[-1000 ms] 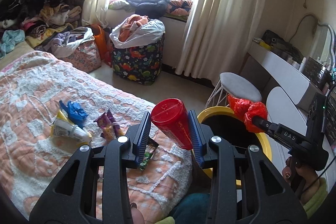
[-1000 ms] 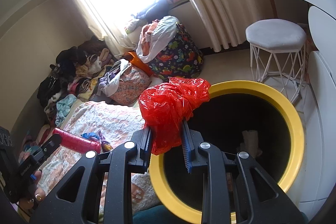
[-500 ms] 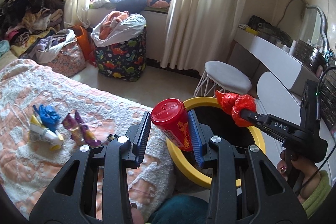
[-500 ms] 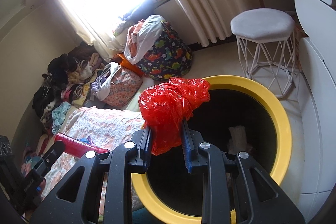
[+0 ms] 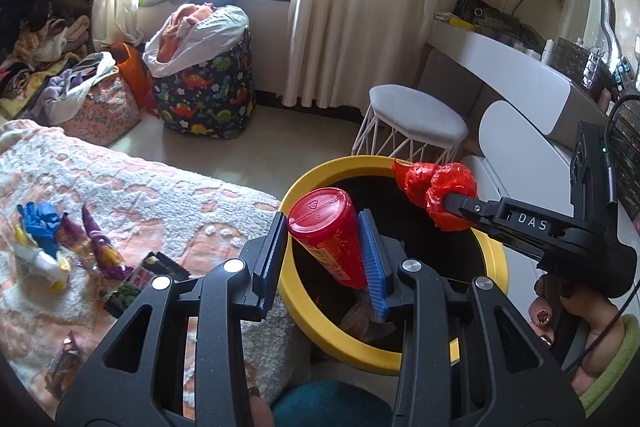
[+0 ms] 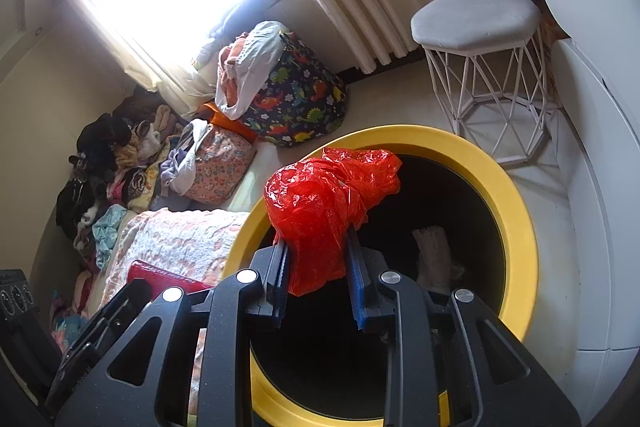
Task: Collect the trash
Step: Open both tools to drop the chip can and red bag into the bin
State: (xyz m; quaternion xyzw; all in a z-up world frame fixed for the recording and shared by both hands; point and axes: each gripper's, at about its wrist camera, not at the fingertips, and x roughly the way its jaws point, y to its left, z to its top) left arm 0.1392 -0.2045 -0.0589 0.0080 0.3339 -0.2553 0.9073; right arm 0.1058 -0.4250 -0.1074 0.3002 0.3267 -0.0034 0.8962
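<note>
The left gripper point(image 5: 325, 251) clamps a red cylindrical snack canister point(image 5: 328, 233) above the round yellow-rimmed black bin point(image 5: 296, 195), ready to drop. At its two o'clock, the right gripper point(image 6: 317, 267) pinches a crumpled red plastic bag point(image 6: 324, 203) over the same mouth.

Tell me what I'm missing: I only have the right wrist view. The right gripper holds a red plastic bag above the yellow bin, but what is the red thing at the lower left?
Observer: It is a red canister with a red lid, clamped between the fingers of the left gripper. In the left wrist view it appears over the opening of the yellow bin.
Operator: Is there trash on the bed?
Observer: Yes. A crumpled blue item, purple wrappers and a green-and-black packet lie on the blanket.
</note>
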